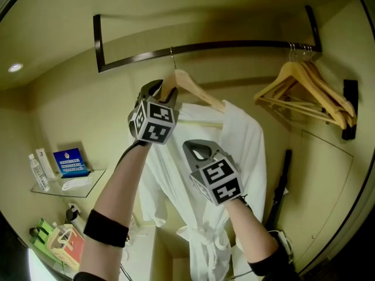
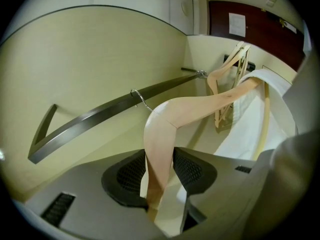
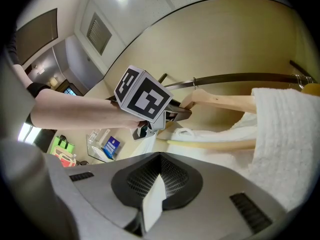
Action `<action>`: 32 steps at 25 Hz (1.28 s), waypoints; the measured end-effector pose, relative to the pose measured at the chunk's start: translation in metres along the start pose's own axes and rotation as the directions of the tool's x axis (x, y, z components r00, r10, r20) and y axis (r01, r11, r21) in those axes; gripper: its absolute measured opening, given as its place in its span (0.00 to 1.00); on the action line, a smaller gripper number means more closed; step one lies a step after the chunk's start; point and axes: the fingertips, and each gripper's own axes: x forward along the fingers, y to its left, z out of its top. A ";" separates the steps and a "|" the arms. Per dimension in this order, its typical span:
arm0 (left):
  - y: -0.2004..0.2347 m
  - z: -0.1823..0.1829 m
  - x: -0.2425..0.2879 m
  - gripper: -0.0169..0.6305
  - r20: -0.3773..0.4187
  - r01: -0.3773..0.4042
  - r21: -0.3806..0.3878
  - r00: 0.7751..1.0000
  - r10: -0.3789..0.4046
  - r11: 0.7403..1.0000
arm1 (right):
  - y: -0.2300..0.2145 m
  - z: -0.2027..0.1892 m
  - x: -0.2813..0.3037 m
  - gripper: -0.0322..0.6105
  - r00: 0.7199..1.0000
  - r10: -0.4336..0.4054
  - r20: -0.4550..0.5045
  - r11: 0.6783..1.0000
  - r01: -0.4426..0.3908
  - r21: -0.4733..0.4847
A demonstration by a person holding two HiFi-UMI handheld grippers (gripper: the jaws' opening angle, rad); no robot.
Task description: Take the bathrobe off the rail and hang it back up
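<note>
L gripper (image 2: pixel 159 174): fingers (image 2: pixel 127 176) clamped on left end of wooden hanger (image 2: pixel 162 134). R gripper (image 3: pixel 156 184): fingers (image 3: pixel 175 181) pinched together on a fold of bathrobe (image 1: pixel 240 151) cloth. Robe drapes on hanger just below rail (image 1: pixel 246 43), in front of both your hands. Hook (image 1: pixel 172 60) lies up and ahead of L fingers and looks seated over rail. Hanger's long axis runs roughly along rail, from L fingers twd your right. L hand is nearer hook, so next lift likely turns on L; R only steadies cloth.
</note>
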 end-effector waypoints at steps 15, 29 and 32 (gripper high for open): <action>0.011 0.002 -0.007 0.28 -0.012 -0.069 -0.034 0.998 0.068 0.997 | -0.004 -0.012 -0.012 0.08 1.000 0.007 -0.012 1.000 -0.007 0.007; 0.019 0.021 -0.026 0.28 0.009 -0.078 -0.045 0.997 0.079 0.996 | 0.005 -0.017 -0.025 0.08 0.999 0.016 -0.029 1.000 -0.015 0.018; 0.017 0.014 -0.041 0.28 0.005 -0.073 -0.064 0.997 0.073 0.995 | 0.016 -0.019 -0.028 0.08 0.999 0.023 -0.036 0.999 -0.022 0.025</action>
